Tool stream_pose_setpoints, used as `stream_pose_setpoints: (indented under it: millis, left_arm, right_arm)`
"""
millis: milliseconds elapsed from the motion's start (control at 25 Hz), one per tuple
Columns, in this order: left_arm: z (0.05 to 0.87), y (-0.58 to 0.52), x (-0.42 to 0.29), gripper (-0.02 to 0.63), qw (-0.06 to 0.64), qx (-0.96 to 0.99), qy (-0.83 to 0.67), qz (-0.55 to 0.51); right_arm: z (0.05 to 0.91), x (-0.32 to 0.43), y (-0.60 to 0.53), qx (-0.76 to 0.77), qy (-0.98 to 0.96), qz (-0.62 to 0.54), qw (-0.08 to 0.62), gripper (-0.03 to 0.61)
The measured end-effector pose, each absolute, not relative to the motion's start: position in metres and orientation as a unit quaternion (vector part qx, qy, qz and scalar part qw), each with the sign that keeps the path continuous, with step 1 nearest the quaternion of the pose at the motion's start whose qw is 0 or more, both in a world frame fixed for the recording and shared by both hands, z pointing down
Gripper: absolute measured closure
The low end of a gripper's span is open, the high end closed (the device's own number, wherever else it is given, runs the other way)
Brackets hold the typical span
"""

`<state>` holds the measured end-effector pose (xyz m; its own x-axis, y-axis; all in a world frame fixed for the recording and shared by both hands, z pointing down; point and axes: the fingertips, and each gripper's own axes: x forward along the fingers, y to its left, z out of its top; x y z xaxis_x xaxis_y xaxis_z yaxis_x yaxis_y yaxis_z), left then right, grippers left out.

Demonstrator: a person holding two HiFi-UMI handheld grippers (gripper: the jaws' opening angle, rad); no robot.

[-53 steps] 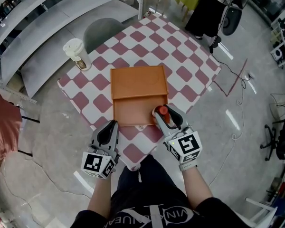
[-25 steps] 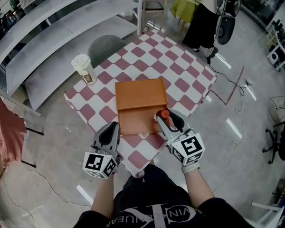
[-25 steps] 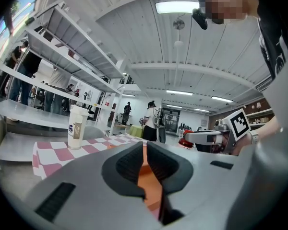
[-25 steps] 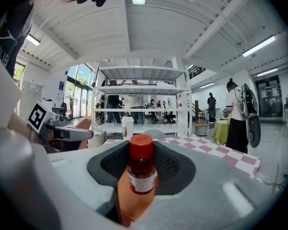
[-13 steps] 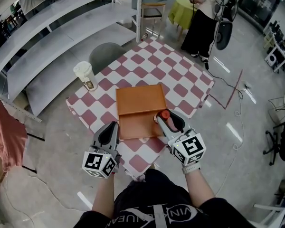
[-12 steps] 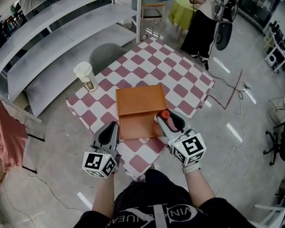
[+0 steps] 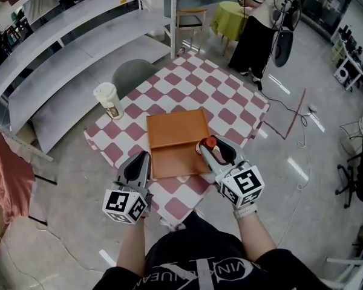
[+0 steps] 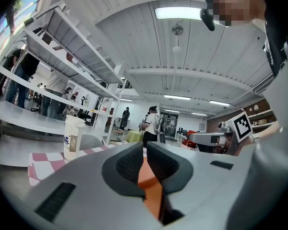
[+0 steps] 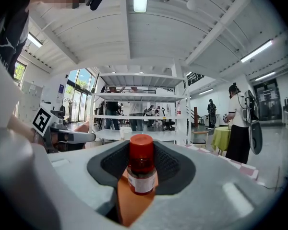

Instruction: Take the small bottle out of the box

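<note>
The small bottle (image 7: 210, 142), amber with a red cap and a white label, stands upright between the jaws of my right gripper (image 7: 212, 148), which is shut on it and holds it above the near right corner of the box. In the right gripper view the bottle (image 9: 141, 169) fills the gap between the pads. The orange box (image 7: 172, 128) lies open on the checkered table (image 7: 230, 101), its lid folded away from me. My left gripper (image 7: 139, 160) hovers at the box's near left corner with its jaws together and nothing in them; orange shows through the slit between its pads (image 8: 129, 163).
A paper cup (image 7: 109, 100) stands at the table's left corner, also seen from the left gripper (image 8: 73, 137). A grey chair (image 7: 133, 74) sits behind the table. White shelves (image 7: 66, 35) run along the left. A person (image 7: 257, 20) stands beside a green-covered table (image 7: 227, 14) at the back.
Both grippers have risen a little above the table, the right one still carrying the bottle. The box and the cup have not moved.
</note>
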<state>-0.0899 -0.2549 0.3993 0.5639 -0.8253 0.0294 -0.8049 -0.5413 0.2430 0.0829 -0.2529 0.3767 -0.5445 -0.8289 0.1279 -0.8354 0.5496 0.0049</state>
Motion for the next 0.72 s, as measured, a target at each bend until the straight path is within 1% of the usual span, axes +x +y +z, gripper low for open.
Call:
stream_pose_setpoints:
  millis: [720]
  left_arm:
    - [0.37, -0.257, -0.097, 0.586, 0.094, 0.88, -0.463, -0.055]
  right_arm:
    - [0.351, 0.082, -0.25, 0.482, -0.875, 0.014, 0.041, 0.43]
